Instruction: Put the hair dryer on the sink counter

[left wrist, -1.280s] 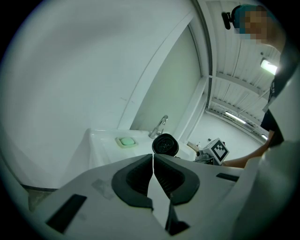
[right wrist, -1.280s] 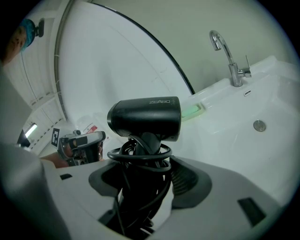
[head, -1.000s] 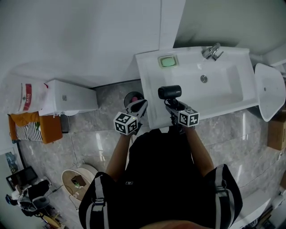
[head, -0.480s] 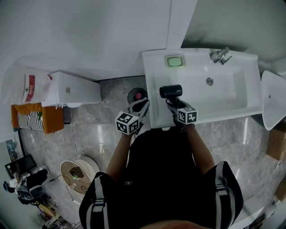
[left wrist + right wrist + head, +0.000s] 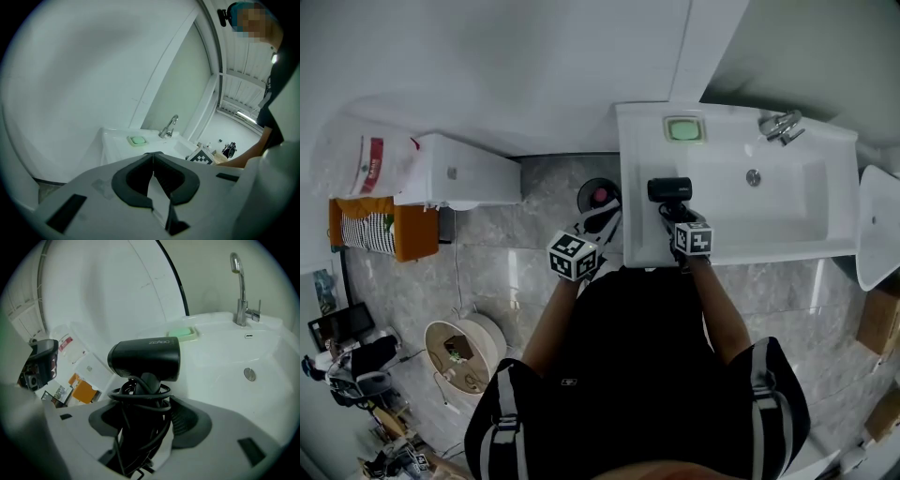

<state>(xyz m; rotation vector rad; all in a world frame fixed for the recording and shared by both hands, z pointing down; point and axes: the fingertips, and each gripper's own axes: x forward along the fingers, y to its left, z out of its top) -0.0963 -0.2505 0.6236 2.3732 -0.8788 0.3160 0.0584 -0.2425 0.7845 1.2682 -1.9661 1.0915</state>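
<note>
A black hair dryer (image 5: 669,190) (image 5: 145,360) with its cord wound round the handle is held by my right gripper (image 5: 673,217) (image 5: 140,404), shut on the handle. It hangs over the left part of the white sink counter (image 5: 639,202) (image 5: 211,348), barrel lying crosswise. My left gripper (image 5: 602,219) (image 5: 153,161) is shut with nothing between its jaws, just left of the counter's edge above the floor.
A green soap dish (image 5: 683,128) (image 5: 138,139) (image 5: 182,333) sits at the counter's back. A chrome tap (image 5: 780,125) (image 5: 241,291) stands behind the basin and its drain (image 5: 754,176). A toilet tank (image 5: 459,172), a bin (image 5: 598,196) and a round tub (image 5: 461,352) are on the floor side.
The head view has shifted, so sink and grippers sit further right in the picture. The hair dryer stays in the right gripper over the counter's left part. The left gripper is unchanged.
</note>
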